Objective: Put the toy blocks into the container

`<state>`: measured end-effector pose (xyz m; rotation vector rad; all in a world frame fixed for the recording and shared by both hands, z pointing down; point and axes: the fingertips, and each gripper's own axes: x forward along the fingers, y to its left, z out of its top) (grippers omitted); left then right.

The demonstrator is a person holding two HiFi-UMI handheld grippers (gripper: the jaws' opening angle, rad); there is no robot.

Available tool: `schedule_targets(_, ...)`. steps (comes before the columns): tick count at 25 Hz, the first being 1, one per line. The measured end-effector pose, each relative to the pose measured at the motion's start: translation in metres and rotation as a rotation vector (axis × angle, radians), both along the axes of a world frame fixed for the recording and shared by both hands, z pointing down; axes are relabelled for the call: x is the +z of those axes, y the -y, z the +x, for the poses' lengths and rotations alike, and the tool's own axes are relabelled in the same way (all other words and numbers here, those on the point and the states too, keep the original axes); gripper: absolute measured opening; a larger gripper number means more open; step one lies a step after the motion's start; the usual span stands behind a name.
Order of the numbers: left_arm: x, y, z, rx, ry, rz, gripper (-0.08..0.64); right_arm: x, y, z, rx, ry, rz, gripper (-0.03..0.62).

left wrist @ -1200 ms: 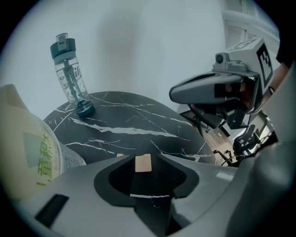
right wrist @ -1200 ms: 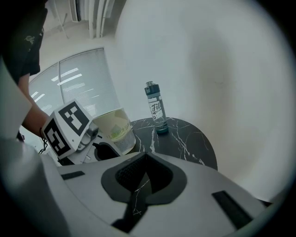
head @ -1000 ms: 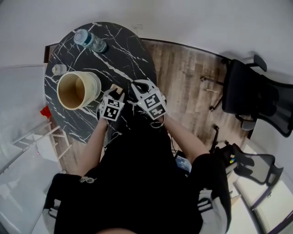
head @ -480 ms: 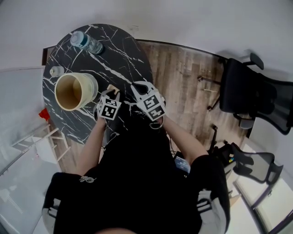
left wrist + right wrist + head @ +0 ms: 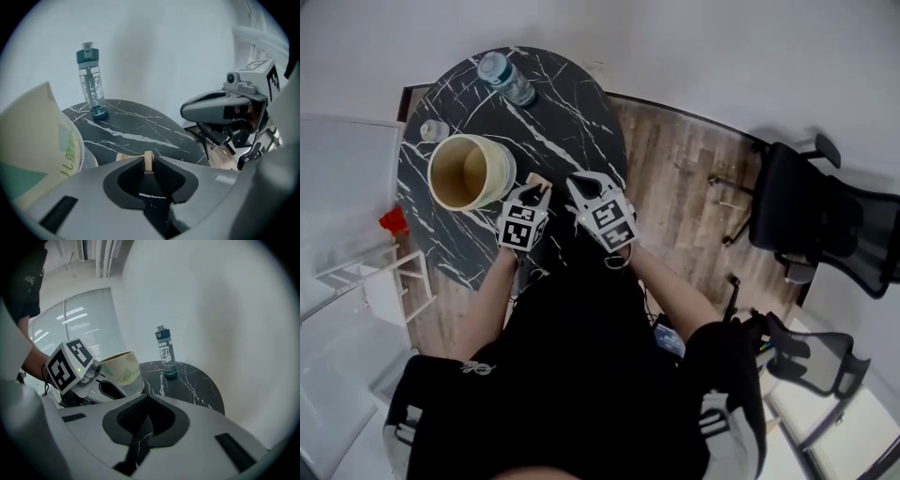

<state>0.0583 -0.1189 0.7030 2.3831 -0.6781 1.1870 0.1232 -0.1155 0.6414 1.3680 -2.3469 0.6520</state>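
Narrower than a second ago, my left tongs (image 5: 149,168) are closing on a wooden block (image 5: 148,160); right tongs (image 5: 147,397) sit pressed together.

A round black marble table (image 5: 562,103) with white veins sits in the upper left of the head view, on a wood-plank floor (image 5: 684,187). A plain white wall (image 5: 703,47) runs across the top. Two black office chairs, one (image 5: 825,216) above the other (image 5: 811,361), stand at the right. Glass panels (image 5: 347,187) line the left edge, and even light fills the room.
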Motion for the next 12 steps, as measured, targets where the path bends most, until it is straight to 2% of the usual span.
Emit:
schedule_targets(6,-0.043,0.005,0.002,-0.023,-0.126,0.077,0.063,-0.023,0.003,-0.007,0.039,-0.009,0.047,-0.003)
schedule_targets(12,-0.104,0.020,0.005,-0.045,-0.262,0.200,0.063,-0.056,0.009,-0.011,0.104,-0.016,0.110,-0.003)
